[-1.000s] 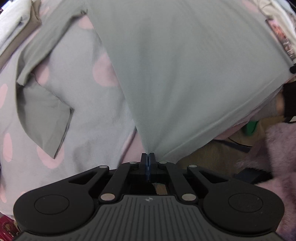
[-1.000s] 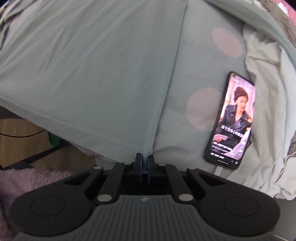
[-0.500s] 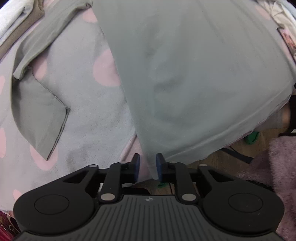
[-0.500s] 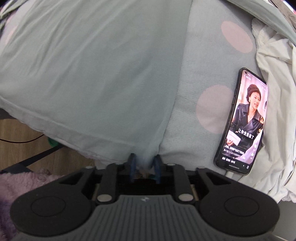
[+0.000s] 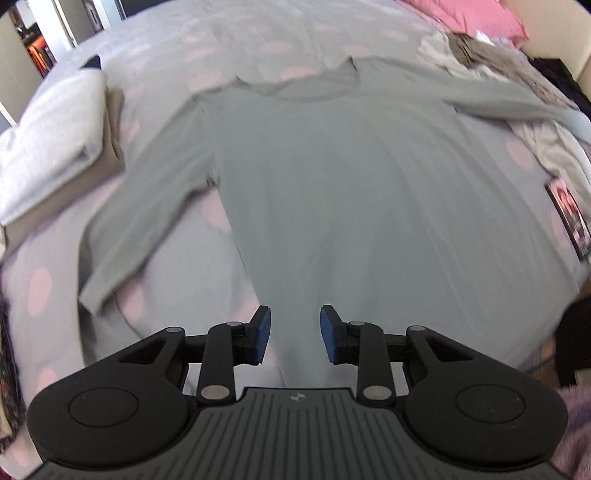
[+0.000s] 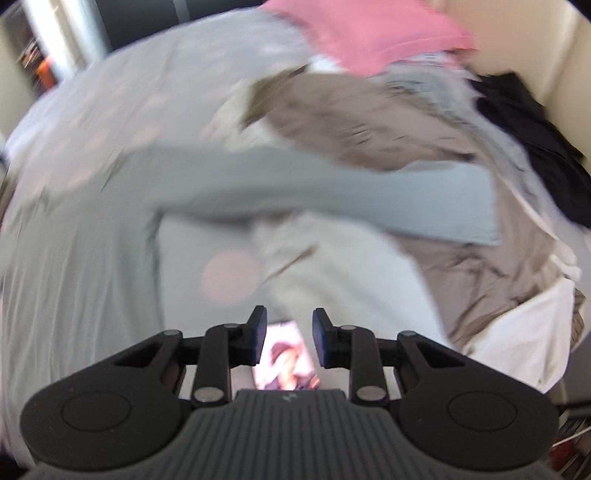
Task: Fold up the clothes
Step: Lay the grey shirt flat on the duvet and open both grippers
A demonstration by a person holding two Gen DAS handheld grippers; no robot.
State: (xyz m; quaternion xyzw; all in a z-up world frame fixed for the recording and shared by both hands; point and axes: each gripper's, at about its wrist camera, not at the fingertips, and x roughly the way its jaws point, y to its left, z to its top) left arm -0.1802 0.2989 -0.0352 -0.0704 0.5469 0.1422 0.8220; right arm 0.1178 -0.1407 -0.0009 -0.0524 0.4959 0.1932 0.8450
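A grey long-sleeved shirt [image 5: 351, 192] lies spread flat on the bed, neck at the far end, hem toward me. Its left sleeve [image 5: 147, 206] angles down to the left. Its right sleeve [image 6: 332, 192] stretches across a pile of clothes in the blurred right wrist view. My left gripper [image 5: 294, 334] is open and empty above the shirt's lower left hem. My right gripper [image 6: 289, 336] is open and empty above a phone [image 6: 286, 360], to the right of the shirt body.
The bed has a grey cover with pink dots [image 5: 40, 288]. Folded clothes [image 5: 48, 144] lie at the left. A heap of unfolded clothes [image 6: 388, 122] and a pink pillow [image 6: 369, 33] sit at the right. The phone also shows in the left wrist view [image 5: 569, 218].
Both grippers have opened fully, let go of the shirt's hem and lifted back, so the whole shirt now shows lying flat. The right gripper has swung right over the phone.
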